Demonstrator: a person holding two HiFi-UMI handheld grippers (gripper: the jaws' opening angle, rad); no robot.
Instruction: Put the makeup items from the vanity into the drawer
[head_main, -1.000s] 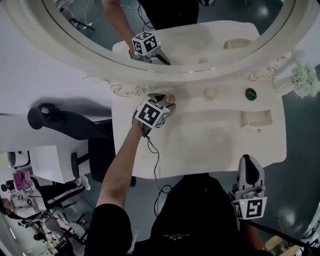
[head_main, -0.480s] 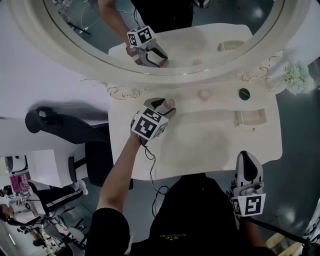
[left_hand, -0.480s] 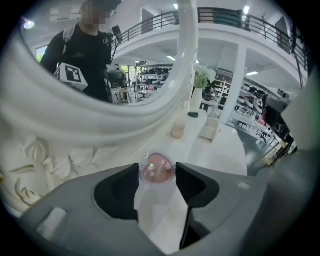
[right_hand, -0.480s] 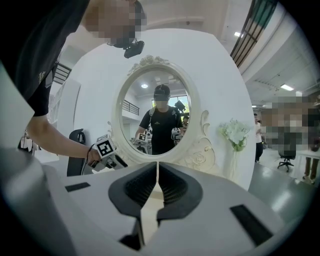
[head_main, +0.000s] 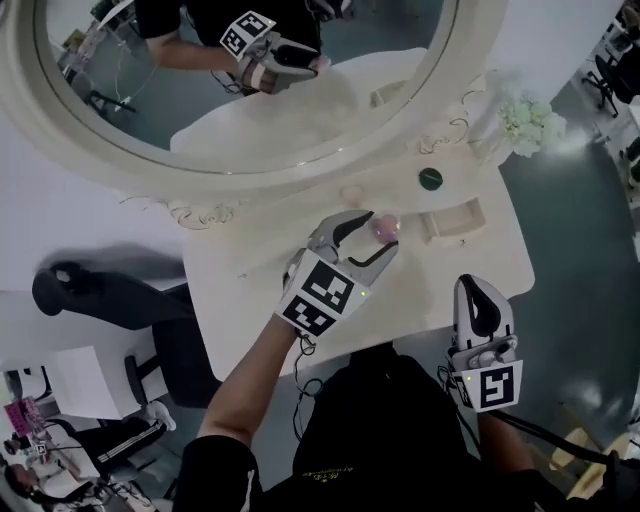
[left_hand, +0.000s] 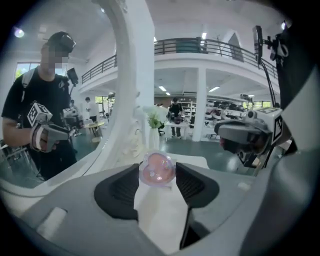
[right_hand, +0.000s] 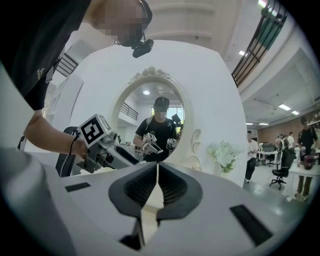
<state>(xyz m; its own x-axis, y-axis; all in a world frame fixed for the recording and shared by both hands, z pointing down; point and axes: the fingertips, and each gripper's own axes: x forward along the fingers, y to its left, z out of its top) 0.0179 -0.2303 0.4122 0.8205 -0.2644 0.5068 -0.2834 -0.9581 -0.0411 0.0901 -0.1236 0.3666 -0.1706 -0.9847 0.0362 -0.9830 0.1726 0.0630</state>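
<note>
Now that the pink makeup ball (head_main: 385, 229) is up off the back ledge, clamped in the part-open left tool (head_main: 378, 234), it hangs over the surface (head_main: 245, 290) beside the drawer (head_main: 452, 222). Drop-off looks next. Right tool (head_main: 478, 298) closed, empty.

Bright, even indoor light; gripper views bulge with dark corners.

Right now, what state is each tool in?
Left tool: closed on a pink round makeup item.
Right tool: closed, empty.
</note>
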